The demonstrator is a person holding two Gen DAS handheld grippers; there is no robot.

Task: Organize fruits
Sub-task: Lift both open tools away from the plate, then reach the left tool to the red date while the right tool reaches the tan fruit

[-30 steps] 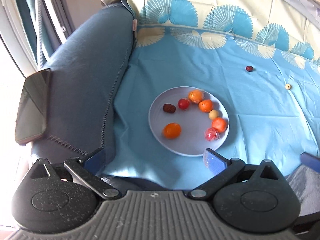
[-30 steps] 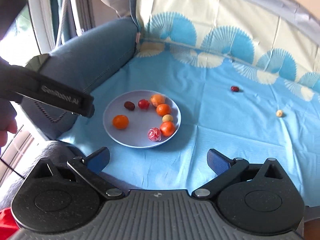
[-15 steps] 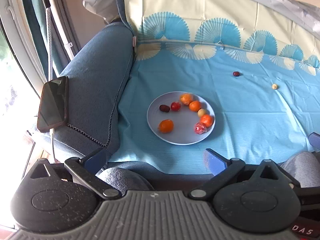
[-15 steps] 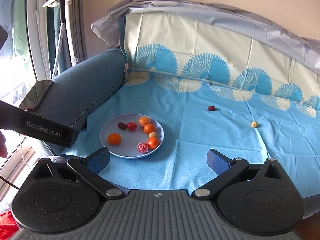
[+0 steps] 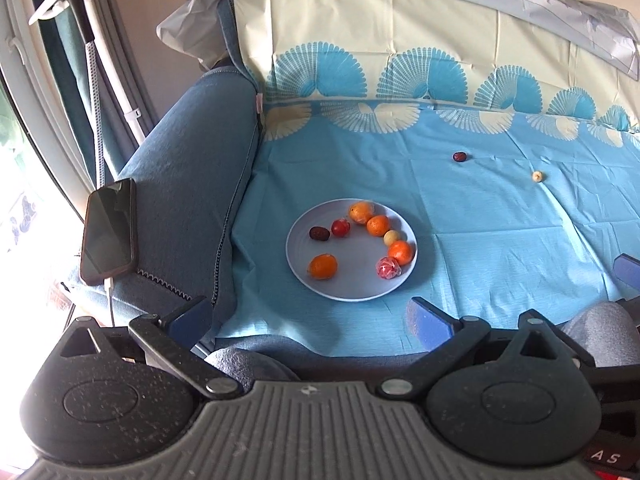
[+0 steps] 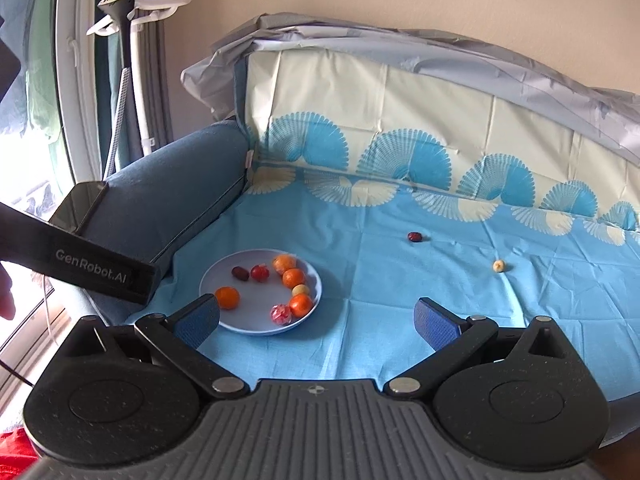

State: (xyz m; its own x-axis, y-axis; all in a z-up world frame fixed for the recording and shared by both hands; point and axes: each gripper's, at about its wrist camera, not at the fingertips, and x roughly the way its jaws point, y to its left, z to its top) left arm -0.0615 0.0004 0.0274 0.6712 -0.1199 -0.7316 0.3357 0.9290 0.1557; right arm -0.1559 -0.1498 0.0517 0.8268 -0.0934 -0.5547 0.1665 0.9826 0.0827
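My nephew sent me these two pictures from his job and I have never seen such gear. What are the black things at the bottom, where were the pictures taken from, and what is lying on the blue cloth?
There is no robot here. A person holds a hand-held gripper in each hand, and a wide-angle camera on each looks forward along its two blue-padded fingers. One picture comes from the left hand-held gripper, the other from the right hand-held gripper. Both stand open and hold nothing.

On the blue cloth over a sofa sits a pale plate with eight small fruits, among them four oranges. Two pieces lie apart on the cloth: a dark red fruit and a small pale fruit. A phone rests on the armrest.
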